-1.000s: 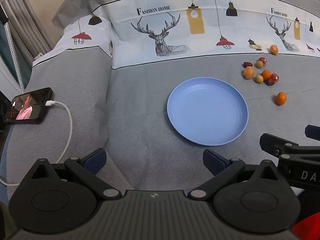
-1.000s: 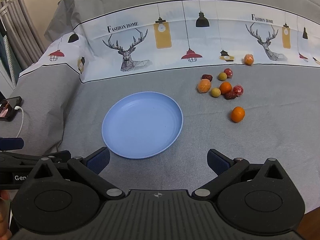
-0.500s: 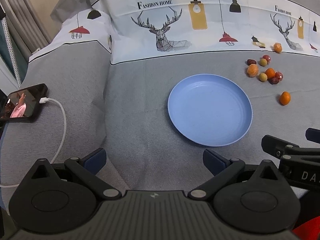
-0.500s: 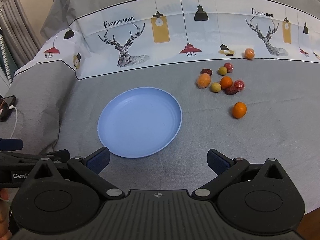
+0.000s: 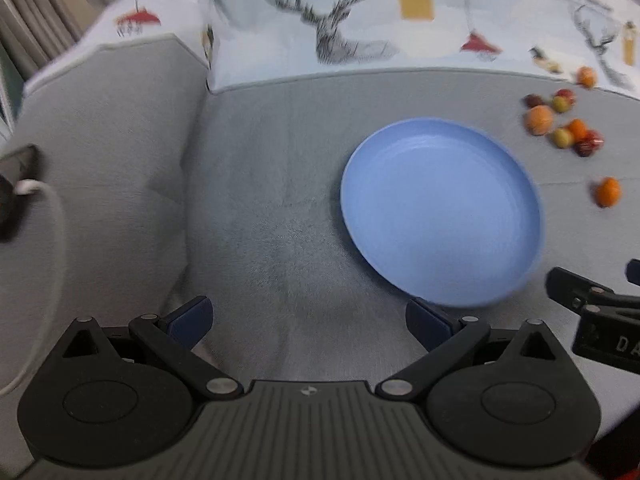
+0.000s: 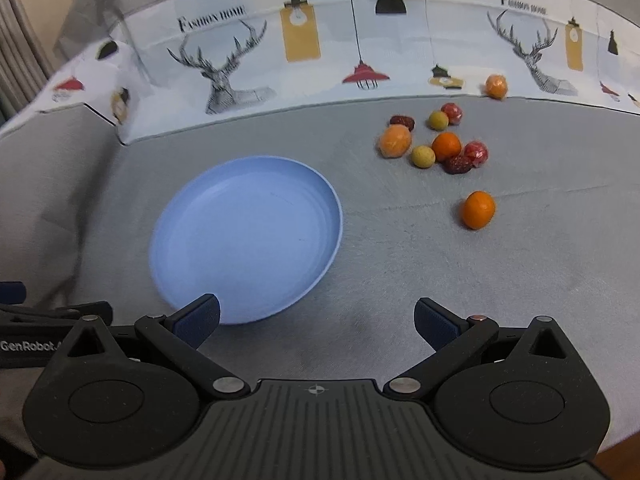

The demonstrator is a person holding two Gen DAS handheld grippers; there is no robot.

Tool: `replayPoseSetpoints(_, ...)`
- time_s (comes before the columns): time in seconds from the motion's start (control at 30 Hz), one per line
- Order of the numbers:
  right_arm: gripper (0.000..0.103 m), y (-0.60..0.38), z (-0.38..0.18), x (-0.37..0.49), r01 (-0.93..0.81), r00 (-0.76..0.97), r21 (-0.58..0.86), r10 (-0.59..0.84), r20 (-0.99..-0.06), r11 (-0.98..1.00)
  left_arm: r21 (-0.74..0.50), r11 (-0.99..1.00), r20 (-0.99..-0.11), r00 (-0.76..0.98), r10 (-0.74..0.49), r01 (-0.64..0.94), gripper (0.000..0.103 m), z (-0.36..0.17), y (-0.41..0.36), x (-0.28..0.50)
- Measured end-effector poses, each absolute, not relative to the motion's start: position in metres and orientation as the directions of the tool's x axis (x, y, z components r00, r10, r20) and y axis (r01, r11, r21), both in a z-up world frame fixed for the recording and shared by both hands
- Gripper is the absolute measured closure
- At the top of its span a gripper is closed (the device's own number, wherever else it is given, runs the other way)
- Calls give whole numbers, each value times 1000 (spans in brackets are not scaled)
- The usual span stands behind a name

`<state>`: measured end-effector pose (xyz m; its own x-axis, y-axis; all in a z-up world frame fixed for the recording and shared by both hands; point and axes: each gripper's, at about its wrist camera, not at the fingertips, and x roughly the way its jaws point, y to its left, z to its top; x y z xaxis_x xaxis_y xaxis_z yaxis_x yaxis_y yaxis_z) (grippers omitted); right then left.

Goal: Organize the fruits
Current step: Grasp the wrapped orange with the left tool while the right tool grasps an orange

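Ten small fruits lie on the grey cloth (image 6: 400, 264), all of them outside the blue plate (image 6: 248, 236). Eight sit in a loose cluster (image 6: 436, 142) beyond the plate's far right side: a pale orange one (image 6: 395, 141), two yellow-green ones, a bright orange one (image 6: 446, 146), two shiny red ones and two dark red ones, several touching their neighbours. One orange fruit (image 6: 478, 209) rests alone on the cloth, nearer than the cluster and apart from it, to the right of the plate. Another orange fruit (image 6: 496, 85) sits farther back, at the edge of the white printed band (image 6: 320, 60) with deer and lamps.

From the left wrist view, which is blurred, the plate (image 5: 440, 208) lies ahead and to the right, with the cluster (image 5: 560, 124) and the lone orange fruit (image 5: 608, 192) beyond it toward the right edge.

The right tool (image 6: 318, 316) hangs low over the cloth with its fingers spread wide and nothing between them; its left finger (image 6: 198, 316) overlaps the plate's near rim in the view. The left tool (image 5: 308, 316) is likewise spread wide and empty, over bare cloth just left of the plate. Each tool shows at the other view's edge.

A white cable (image 5: 48, 240) runs along the far left of the cloth.
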<state>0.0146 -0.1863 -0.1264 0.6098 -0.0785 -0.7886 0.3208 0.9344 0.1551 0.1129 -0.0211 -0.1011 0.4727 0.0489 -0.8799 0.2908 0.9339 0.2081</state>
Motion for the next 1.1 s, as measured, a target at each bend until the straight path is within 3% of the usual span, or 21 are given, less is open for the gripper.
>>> replayPoseSetpoints(0.23,1,-200,-183,92,314,527,88,-97,-845,945,332,911,-895,386,222,246,0,-160,-36,185)
replayPoseSetpoints(0.43,0,-192,-188,110,241,428,68,-43,-903,968,306,922,-940,231,253,238,0,-164,-23,195)
replayPoseSetpoints(0.5,1,-188,-187,110,210,379,85,-1,-925,974,327,909,-930,256,262,258,0,-154,-24,192)
replayPoseSetpoints(0.67,0,-171,-188,101,101,341,86,47,-939,991,261,929,-917,368,153,263,0,-131,-32,193)
replayPoseSetpoints(0.87,0,-149,-193,84,0,378,109,101,-920,994,317,901,-903,384,191,297,0,-163,-35,179)
replayPoseSetpoints(1.1,0,-115,-190,50,-93,437,136,163,-885,986,381,879,-862,454,225,287,0,-153,6,106)
